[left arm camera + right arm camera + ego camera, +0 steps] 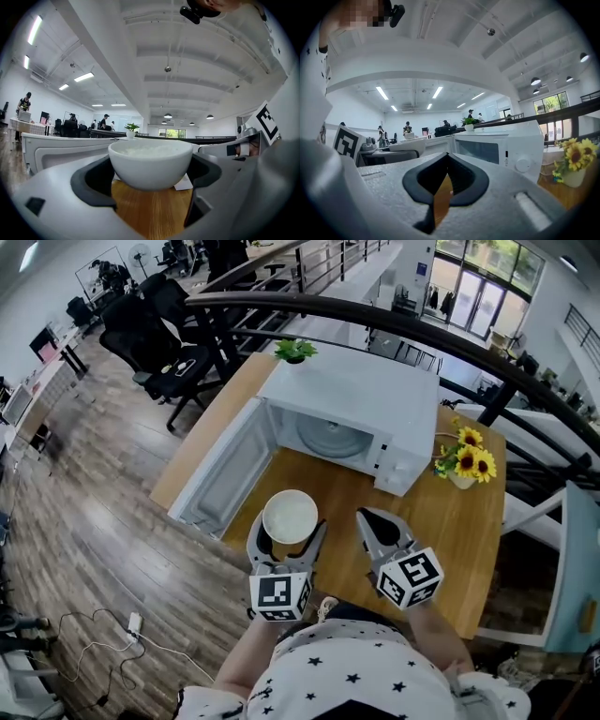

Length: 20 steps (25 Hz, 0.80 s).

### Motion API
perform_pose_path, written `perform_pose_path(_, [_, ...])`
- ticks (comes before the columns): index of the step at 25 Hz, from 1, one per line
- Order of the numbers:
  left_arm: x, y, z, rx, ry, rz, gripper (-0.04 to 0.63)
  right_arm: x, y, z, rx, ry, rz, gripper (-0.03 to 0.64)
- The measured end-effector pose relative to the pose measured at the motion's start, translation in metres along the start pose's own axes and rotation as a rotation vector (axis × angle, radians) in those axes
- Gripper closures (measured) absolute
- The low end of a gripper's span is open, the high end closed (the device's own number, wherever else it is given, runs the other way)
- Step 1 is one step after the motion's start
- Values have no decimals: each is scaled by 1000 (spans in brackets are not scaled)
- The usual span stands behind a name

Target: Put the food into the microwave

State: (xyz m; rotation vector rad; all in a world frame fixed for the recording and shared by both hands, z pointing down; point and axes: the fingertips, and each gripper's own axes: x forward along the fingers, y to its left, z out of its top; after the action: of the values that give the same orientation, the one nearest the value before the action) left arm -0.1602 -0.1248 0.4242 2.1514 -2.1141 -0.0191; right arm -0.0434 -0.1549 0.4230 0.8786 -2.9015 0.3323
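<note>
The left tongs [289, 532] clasp a smooth, round white bowl [290, 515] of rice; the right tongs [379, 519] are clenched.

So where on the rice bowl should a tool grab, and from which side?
Probably across the outer wall of the bowl just under the rim, level, from the person's side, as the left tool does. It stands upright and filled, and its wall narrows toward the foot.
</note>
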Motion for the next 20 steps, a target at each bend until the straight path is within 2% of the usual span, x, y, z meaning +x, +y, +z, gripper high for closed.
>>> perform_pose_path(10, [37, -2, -9, -16, 21, -27, 133, 4, -20, -1, 8, 15, -29, 612])
perform_pose_path(20, [85, -6, -24, 5, 50, -78, 133, 7, -39, -7, 26, 27, -74, 612])
